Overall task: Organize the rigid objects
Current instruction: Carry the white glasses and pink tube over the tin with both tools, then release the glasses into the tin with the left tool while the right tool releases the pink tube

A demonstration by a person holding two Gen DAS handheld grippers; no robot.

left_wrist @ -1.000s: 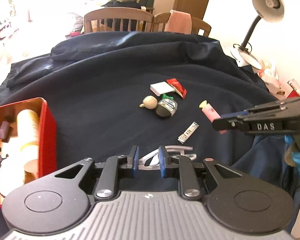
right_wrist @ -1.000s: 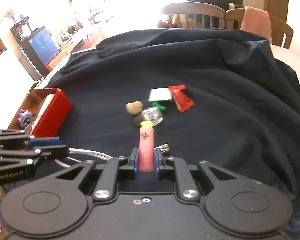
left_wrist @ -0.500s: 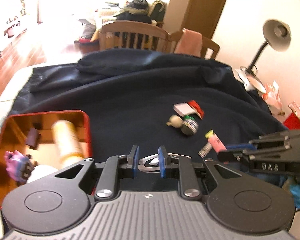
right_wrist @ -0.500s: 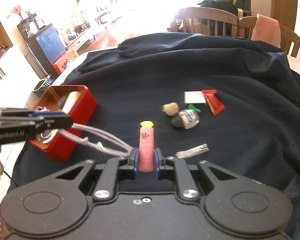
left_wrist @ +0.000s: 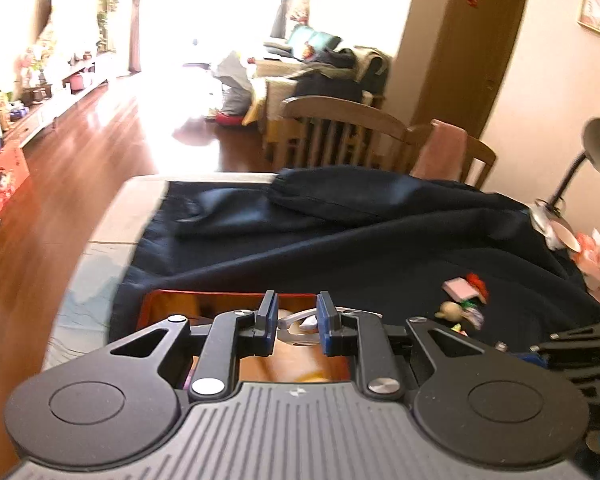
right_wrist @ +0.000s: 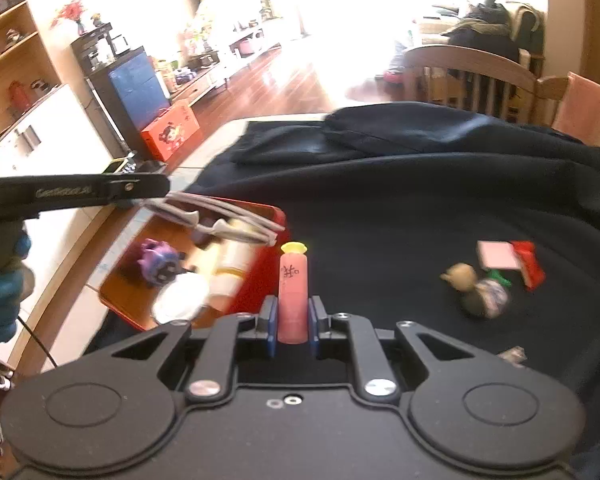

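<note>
Now, plenty of clutter to take in: dark blue cloth (right_wrist: pixel 420 208) rumpled across the table, wooden chair (right_wrist: pixel 472 64) at the far edge, and to the right a loose huddle of a pale pink card (right_wrist: pixel 498 255), a red packet (right_wrist: pixel 530 264), a tan little figure (right_wrist: pixel 462 276) and a rounded bottle (right_wrist: pixel 486 298), the last two blurred. Nearer, on the right, a crinkled silvery sachet (right_wrist: pixel 512 354) alone. On the left, red box (right_wrist: pixel 266 276) with glossy walls, already holding a purple spiky toy (right_wrist: pixel 160 260), a cream cylinder (right_wrist: pixel 232 264) and a white round lid (right_wrist: pixel 180 300). Nothing between the grippers and the box. Above it, left gripper (left_wrist: pixel 297 304) clamped tight on the metal tongs (right_wrist: pixel 220 220), held in a blue-gloved hand (right_wrist: pixel 0 300); slim shiny arms squeezed almost together, meeting at the right tip, gripping nothing, hanging clear of the contents. Just right of the box wall, right gripper (right_wrist: pixel 293 304) pinched on a smooth pink tube (right_wrist: pixel 293 292), yellow-capped, dark scrawl on its side, pointing away.
</note>
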